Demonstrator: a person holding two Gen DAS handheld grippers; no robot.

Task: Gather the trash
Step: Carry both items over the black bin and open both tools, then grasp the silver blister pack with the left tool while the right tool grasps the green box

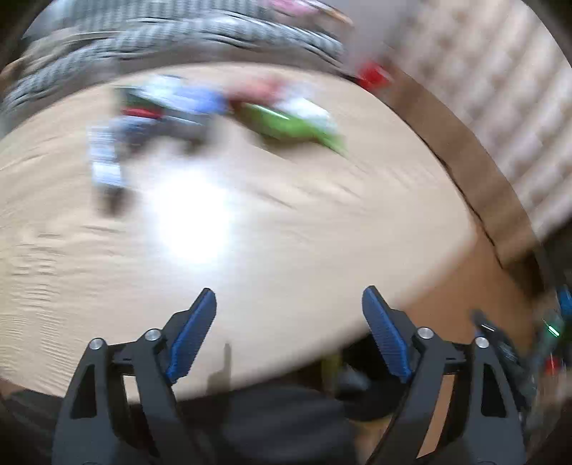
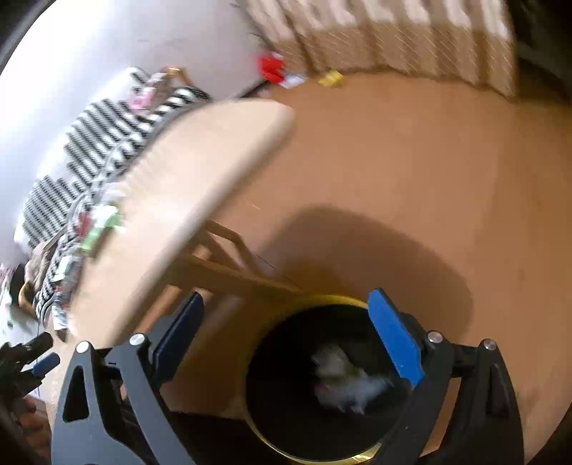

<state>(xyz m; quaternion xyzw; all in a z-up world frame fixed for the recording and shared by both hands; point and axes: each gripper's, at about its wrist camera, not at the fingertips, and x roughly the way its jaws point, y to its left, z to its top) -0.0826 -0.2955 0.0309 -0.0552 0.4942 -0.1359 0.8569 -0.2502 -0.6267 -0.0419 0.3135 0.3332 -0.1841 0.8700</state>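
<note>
**Both grippers empty, trash in the bin and on the table**

Over the dark bin (image 2: 314, 393) the right gripper (image 2: 286, 339) hangs with its blue-padded jaws spread wide and nothing between them. Straight below, inside the bin's black interior, lies a pale crumpled wad of trash (image 2: 343, 379), blurred but clear of both pads. The bin has a yellow rim and stands on the brown floor (image 2: 411, 171), just beside the wooden legs of a light table (image 2: 200, 186).

Across that same table (image 1: 268, 250), seen from the left wrist view, the left gripper (image 1: 289, 307) is likewise spread open and empty, poised above the near edge of the bare tabletop. Well beyond it, toward the far side of the table, sits a smeared cluster of litter: a green wrapper (image 1: 293, 125), and to its left blue-and-white packets (image 1: 178, 100) with red and dark bits among them; the blur hides what each one is. Behind the table runs a black-and-white checked fabric (image 1: 161, 32), and a patterned curtain (image 1: 500, 89) hangs at the right.
</note>
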